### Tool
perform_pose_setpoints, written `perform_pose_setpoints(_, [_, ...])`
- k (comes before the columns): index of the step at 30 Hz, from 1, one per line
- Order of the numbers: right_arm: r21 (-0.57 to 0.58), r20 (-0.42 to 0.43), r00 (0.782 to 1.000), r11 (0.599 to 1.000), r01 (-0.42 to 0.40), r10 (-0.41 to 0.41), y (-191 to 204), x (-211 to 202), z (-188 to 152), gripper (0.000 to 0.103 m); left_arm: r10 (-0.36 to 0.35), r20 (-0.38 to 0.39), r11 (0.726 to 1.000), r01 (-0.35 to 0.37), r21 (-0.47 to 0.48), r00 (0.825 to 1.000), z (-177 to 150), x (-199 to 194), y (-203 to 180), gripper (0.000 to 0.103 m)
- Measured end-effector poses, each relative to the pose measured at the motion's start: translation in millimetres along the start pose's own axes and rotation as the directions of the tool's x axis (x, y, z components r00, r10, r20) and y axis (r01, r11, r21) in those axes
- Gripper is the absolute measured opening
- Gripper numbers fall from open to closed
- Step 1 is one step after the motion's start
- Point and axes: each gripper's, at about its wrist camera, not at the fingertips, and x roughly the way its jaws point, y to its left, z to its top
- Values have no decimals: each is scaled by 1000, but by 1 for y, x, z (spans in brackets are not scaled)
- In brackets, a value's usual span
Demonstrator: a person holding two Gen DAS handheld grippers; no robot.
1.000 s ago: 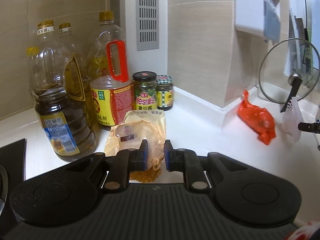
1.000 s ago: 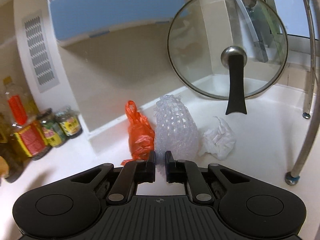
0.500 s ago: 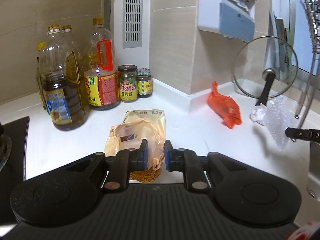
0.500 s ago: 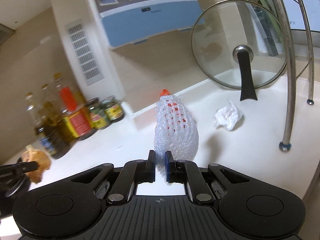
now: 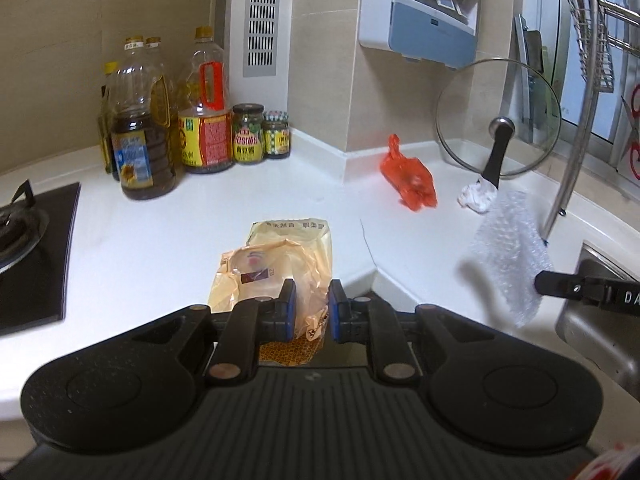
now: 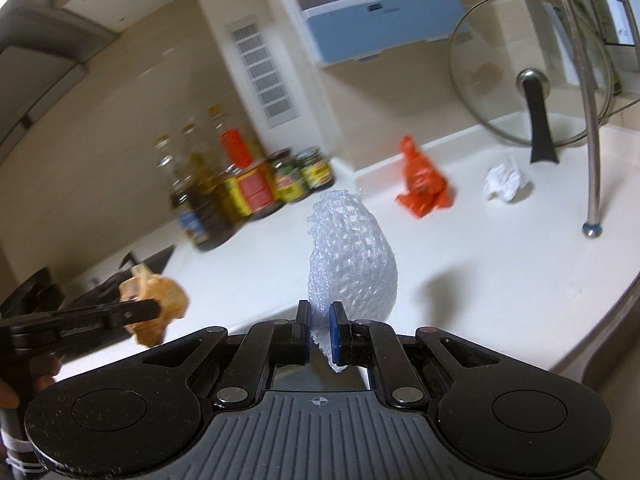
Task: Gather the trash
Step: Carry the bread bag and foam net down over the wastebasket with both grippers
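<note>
Two pieces of trash are in hand. The tan plastic bag [image 5: 280, 276] is pinched between the pads of the left gripper [image 5: 311, 312], jaws narrow on its crumpled lower edge, the rest hanging forward above the white counter [image 5: 168, 240]. The white foam net sleeve [image 6: 352, 256] is clamped at its tail by the right gripper [image 6: 319, 332], jaws almost together, the sleeve standing up ahead of them clear of the surface. Uncollected: an orange plastic bag [image 5: 410, 178] at about 1 o'clock in the left wrist view, near the wall corner, and a crumpled white tissue [image 5: 478, 198] at 2 o'clock, just beside the handle of the glass pot lid [image 5: 498, 120] leaning on the wall. Oil bottles [image 5: 140, 136] and jars [image 5: 248, 134] stand at 11 o'clock; a stove edge [image 5: 36, 248] at 9 o'clock. Judged step: carry-off of the first pair, both claws full. No bin shows in either view. Next move calls for finding one, keeping both grips closed until over it, then returning for the orange bag and tissue.
</note>
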Motion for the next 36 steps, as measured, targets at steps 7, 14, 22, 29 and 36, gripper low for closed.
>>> perform_pose_setpoints(7, [-32, -77, 994, 997, -76, 73, 20, -15, -30, 9, 11, -27, 1000, -11, -12, 1000, -26, -26, -17, 16])
perform_pose_setpoints(14, [-38, -134, 984, 992, -124, 118, 36, -17, -52, 9, 4, -71, 1000, -5, -7, 997, -47, -39, -25, 16])
perform_pose_setpoints(22, [-22, -206, 971, 992, -126, 118, 46, -1, -73, 9, -10, -137, 1000, 7, -23, 990, -67, -35, -16, 16])
perform_pose_setpoints(29, [0, -267, 959, 995, -98, 94, 49, 19, -88, 9, -27, -211, 999, 21, -33, 977, -84, -24, -3, 16])
perform_pose_setpoints(36, [19, -331, 941, 998, -64, 67, 49, 41, -106, 9, -36, -262, 999, 24, -48, 964, -97, -11, 10, 16])
